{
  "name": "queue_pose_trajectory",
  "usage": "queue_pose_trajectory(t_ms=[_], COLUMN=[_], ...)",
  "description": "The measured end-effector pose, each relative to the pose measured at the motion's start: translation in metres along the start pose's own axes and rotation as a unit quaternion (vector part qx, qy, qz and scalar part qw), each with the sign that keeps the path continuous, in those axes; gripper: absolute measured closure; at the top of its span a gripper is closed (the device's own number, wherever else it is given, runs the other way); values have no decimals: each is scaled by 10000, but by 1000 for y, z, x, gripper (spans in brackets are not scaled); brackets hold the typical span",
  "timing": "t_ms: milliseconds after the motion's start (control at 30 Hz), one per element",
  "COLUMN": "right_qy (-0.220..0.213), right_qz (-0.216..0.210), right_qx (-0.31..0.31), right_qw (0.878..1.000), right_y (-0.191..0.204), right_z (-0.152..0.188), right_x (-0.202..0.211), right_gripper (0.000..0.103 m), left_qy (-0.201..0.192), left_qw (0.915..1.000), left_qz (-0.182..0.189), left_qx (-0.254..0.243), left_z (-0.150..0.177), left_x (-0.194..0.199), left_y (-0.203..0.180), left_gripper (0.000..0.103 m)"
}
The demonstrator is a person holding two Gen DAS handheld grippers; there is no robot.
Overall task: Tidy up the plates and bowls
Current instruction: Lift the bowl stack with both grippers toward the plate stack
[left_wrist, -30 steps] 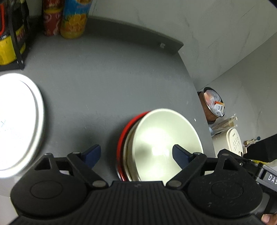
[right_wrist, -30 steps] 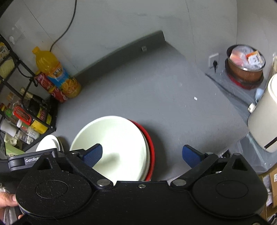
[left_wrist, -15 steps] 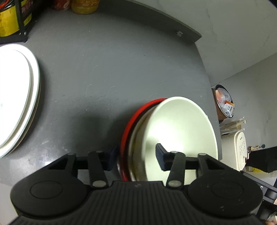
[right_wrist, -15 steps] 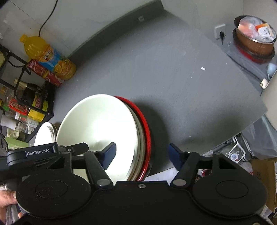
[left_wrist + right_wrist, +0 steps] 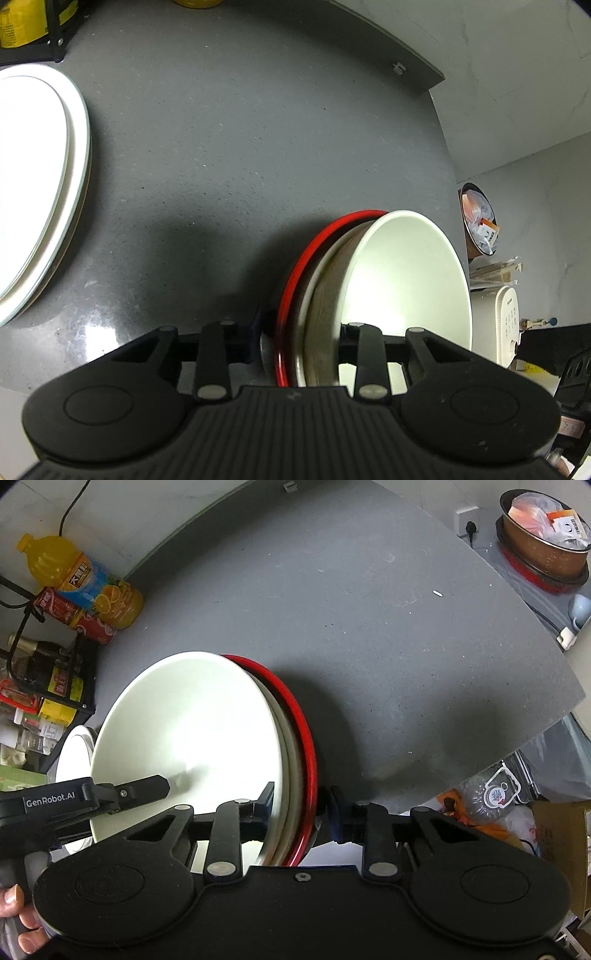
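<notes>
A stack of nested bowls, a cream bowl (image 5: 406, 273) inside others with a red-rimmed one (image 5: 314, 251) at the outside, is held off the dark grey counter (image 5: 258, 129). My left gripper (image 5: 299, 339) is shut on the stack's rim from one side. My right gripper (image 5: 301, 808) is shut on the opposite rim; the cream bowl (image 5: 192, 723) and red rim (image 5: 295, 709) show there too. White plates (image 5: 33, 177) lie stacked at the counter's left, and their edge shows in the right wrist view (image 5: 74, 749).
A black wire rack (image 5: 44, 672) with jars, a juice bottle (image 5: 81, 579) and a red can (image 5: 74, 616) stand at the back left. The counter ends at the right (image 5: 535, 686); beyond it sit a copper pot (image 5: 543, 535) and a white appliance (image 5: 506, 325).
Both grippers went from open to shut on the bowl stack's rim, one on each side. The stack now sits nearer and larger in both views, raised from the counter.
</notes>
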State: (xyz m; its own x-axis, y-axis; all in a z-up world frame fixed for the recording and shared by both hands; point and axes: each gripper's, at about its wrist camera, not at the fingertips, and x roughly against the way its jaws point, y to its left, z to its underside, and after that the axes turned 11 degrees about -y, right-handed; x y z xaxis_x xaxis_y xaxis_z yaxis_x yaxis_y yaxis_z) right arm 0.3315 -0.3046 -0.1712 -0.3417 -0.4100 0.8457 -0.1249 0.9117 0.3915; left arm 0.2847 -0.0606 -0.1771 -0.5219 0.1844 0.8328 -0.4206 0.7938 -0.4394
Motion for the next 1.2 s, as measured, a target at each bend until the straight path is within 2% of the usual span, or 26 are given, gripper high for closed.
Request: queue_pose_trajectory(t_ms=[267,667,1200], right_qy=[-167,-267,-153], right_qz=[-22,-336,-875], right_qx=[112,371,1085], right_qw=[9998,9984,9901], right_y=[9,45,131], right_z=[-8,-26,-37], right_x=[8,13,2], right_gripper=[76,75,74], left_qy=[25,-402,-998], left_qw=[10000,9990,9942], left_qz=[65,190,-67], left_qx=[-34,-38,394], left_z=[-3,-23,-44], left_x=[1,36,98], left_y=[1,7,59], left_gripper=[71,71,71])
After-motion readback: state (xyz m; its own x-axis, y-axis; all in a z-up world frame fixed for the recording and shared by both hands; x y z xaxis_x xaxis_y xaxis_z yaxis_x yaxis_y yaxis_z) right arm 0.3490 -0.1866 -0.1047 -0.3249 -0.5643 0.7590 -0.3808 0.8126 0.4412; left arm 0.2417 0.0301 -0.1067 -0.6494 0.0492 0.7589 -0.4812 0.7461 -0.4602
